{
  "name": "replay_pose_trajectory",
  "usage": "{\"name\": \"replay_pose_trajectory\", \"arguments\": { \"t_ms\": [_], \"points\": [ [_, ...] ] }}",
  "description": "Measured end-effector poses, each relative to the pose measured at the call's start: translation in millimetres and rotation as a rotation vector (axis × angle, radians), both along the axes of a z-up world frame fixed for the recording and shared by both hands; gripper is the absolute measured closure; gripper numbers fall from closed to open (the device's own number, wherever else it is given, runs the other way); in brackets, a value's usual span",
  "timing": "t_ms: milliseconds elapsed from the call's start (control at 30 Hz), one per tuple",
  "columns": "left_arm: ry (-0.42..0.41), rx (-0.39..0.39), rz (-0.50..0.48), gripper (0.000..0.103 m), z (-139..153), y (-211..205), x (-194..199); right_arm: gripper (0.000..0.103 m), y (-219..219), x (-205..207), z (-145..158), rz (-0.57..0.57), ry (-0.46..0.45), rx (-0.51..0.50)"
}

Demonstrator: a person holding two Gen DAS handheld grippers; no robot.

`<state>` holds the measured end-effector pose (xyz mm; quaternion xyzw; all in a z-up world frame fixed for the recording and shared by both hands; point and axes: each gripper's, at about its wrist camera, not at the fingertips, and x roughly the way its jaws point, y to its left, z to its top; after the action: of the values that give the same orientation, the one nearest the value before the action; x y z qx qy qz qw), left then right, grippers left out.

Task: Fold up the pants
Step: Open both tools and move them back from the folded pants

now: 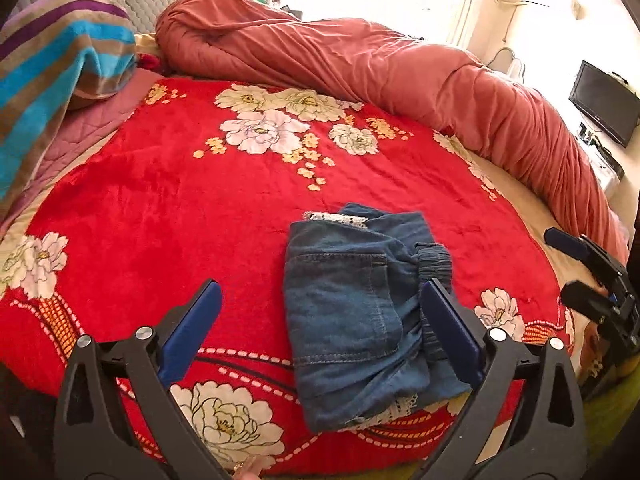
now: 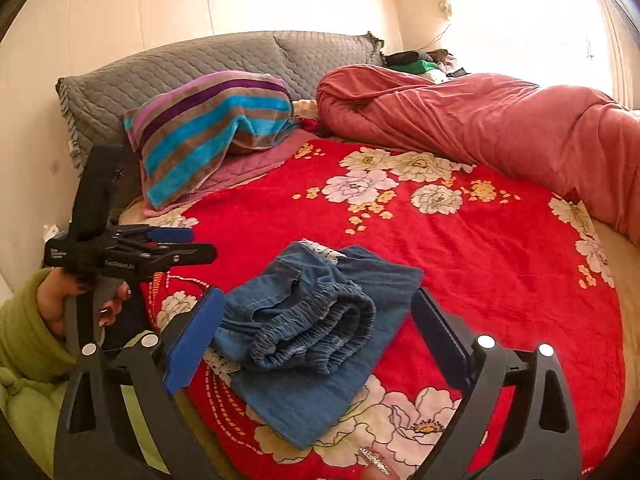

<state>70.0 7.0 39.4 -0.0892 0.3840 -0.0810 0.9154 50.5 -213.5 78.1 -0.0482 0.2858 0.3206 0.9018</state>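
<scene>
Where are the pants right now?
The folded denim pants lie on the red floral blanket, low and centre in both wrist views, between the open grippers and free of both.

Left gripper: jaws spread wide, blue pads well apart, nothing pressed between them — tilted downward.
Right gripper: jaws likewise wide, pads apart and gripping nothing; pointed down at a shallower slant.
Left hand: wrapped round the left gripper's handle, painted nails showing, a green sleeve at the wrist.
Relation: the two grippers sit side by side, apart — each shows at the edge of the other's view.
</scene>
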Motion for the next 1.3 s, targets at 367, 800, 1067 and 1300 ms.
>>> {"name": "replay_pose_trajectory", "arguments": {
  "t_ms": [367,800,1067,1300],
  "points": [
    [0.074,-0.030,0.036,0.010,-26.4,13.1,5.4,0.009,-10.8,34.1,-32.7,-0.155,0.155,-0.055],
    [0.179,-0.084,-0.006,0.010,-64.2,5.2,23.7,0.033,-9.3,73.5,-94.1,-0.165,0.420,-0.007],
    [0.222,-0.099,-0.035,0.010,-80.9,-7.0,41.1,0.041,7.3,88.1,-110.0,-0.098,0.506,0.056],
    [0.226,-0.092,-0.090,0.026,-84.5,-22.1,52.4,0.037,12.3,95.0,-115.1,-0.073,0.503,0.068]
  ]
}}
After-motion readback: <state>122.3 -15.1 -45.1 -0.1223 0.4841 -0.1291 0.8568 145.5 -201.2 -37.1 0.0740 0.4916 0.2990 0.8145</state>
